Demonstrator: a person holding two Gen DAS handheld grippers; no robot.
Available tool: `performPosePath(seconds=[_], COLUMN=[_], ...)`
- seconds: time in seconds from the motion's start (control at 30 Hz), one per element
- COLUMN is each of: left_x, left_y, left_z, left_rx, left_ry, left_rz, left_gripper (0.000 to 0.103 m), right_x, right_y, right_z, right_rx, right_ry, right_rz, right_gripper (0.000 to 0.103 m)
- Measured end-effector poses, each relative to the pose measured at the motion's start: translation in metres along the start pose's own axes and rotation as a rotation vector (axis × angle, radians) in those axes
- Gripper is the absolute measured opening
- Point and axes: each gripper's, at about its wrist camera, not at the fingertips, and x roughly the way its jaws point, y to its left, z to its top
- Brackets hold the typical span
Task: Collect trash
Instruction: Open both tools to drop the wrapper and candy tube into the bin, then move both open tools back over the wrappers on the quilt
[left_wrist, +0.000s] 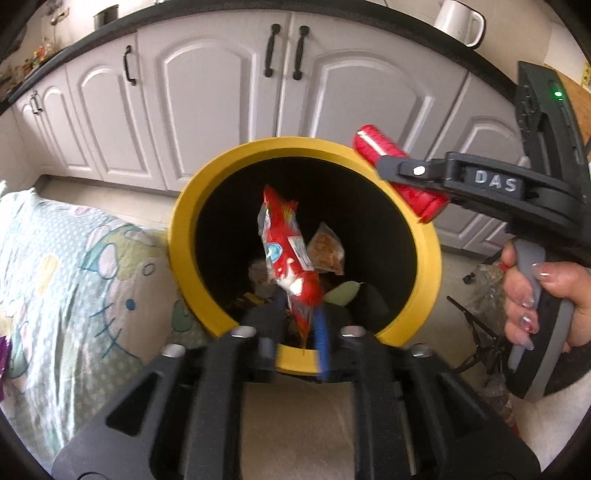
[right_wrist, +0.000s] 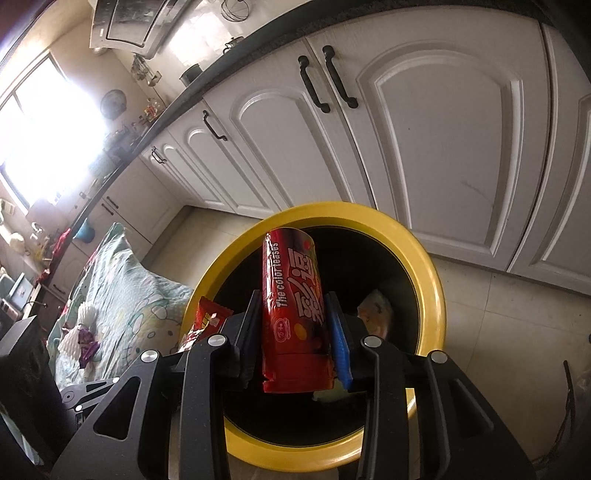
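A yellow-rimmed black bin (left_wrist: 184, 236) stands on the floor, with several wrappers inside; it also shows in the right wrist view (right_wrist: 432, 280). My left gripper (left_wrist: 301, 332) is shut on a red snack wrapper (left_wrist: 286, 243) held over the bin's mouth. My right gripper (right_wrist: 293, 325) is shut on a red candy tube (right_wrist: 291, 314) above the bin; the same tube (left_wrist: 399, 173) shows in the left wrist view over the bin's right rim. The red wrapper (right_wrist: 208, 317) shows at the left in the right wrist view.
White kitchen cabinets (left_wrist: 207, 96) with black handles stand behind the bin. A cartoon-print cloth (left_wrist: 74, 280) lies left of the bin, with small wrappers (right_wrist: 86, 343) on it. A black tripod (left_wrist: 480, 339) is at the right.
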Motion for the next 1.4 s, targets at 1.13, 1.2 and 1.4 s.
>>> performPosePath(seconds=[1.13, 1.2, 1.4], left_x=[-0.137, -0.146, -0.173], left_y=[0.105, 0.113, 0.141], left_z=[-0.027, -0.031, -0.046], left_rx=[-0.246, -0.261, -0.316], left_ry=[-0.284, -0.3, -0.345], left_rz=[0.29, 0.309, 0.373], left_gripper=[0.092, 0.092, 0.092], right_x=[-0.041, -0.04, -0.03], right_y=[0.102, 0.117, 0.156], right_z=[-0.006, -0.01, -0.018], right_rx=[-0.189, -0.218, -0.302], right_ry=[-0.101, -0.093, -0.055], right_rz=[0.096, 0.113, 0.151], right_gripper=[0.063, 0.063, 0.063])
